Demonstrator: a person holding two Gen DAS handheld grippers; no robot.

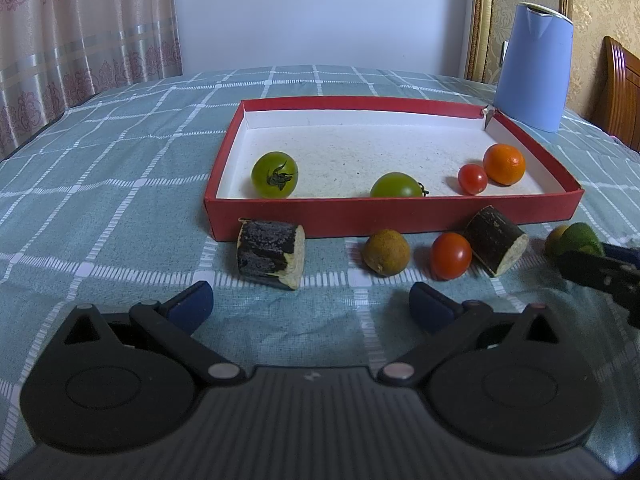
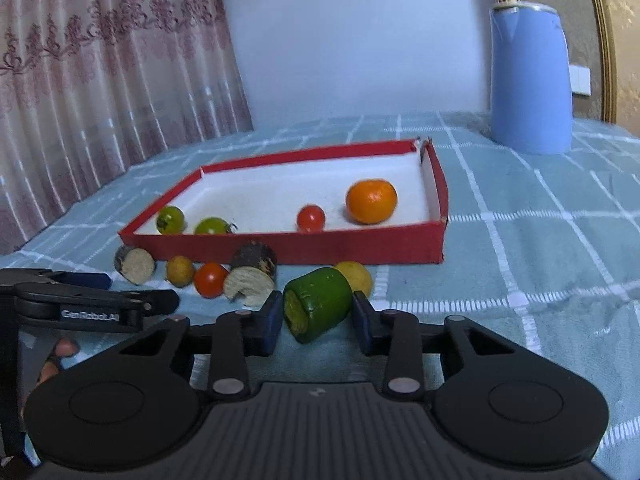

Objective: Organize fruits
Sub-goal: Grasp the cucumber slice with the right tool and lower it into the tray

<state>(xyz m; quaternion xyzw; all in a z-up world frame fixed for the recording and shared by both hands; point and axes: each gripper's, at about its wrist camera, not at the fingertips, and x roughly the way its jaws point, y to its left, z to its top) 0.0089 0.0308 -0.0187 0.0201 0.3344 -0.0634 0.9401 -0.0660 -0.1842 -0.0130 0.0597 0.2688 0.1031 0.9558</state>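
**green piece between our right fingers, tray waiting beyond**

nearest to us, our right gripper (image 2: 316, 322) brackets the green cane piece (image 2: 318, 308), a pad at each side. we cannot tell whether the pads already press it or sit just beside it, so we call that grip undecided. our left gripper (image 1: 312, 306) hangs spread wide and empty over the checked cloth (image 1: 100, 200).

just past the right claw's tips a yellow fruit (image 2: 356, 278) touches the back of the green piece. ahead and to the left of it lie a dark cane piece (image 2: 252, 276), a red tomato (image 2: 210, 279), a small brownish fruit (image 2: 180, 271) and a second dark cane piece (image 2: 134, 264), all along the tray's near wall.

beyond them sits the red tray (image 2: 360, 246), holding two green tomatoes (image 2: 171, 220), a small red tomato (image 2: 311, 218) and an orange (image 2: 371, 201). farthest off, right of the claw, stands a blue kettle (image 2: 530, 80).

our worries: the green piece is round and lies tilted, so an uneven squeeze could make it roll or squirt out forward and knock the yellow fruit away. lifted too low, it could catch the tray's near wall and shove the tray.
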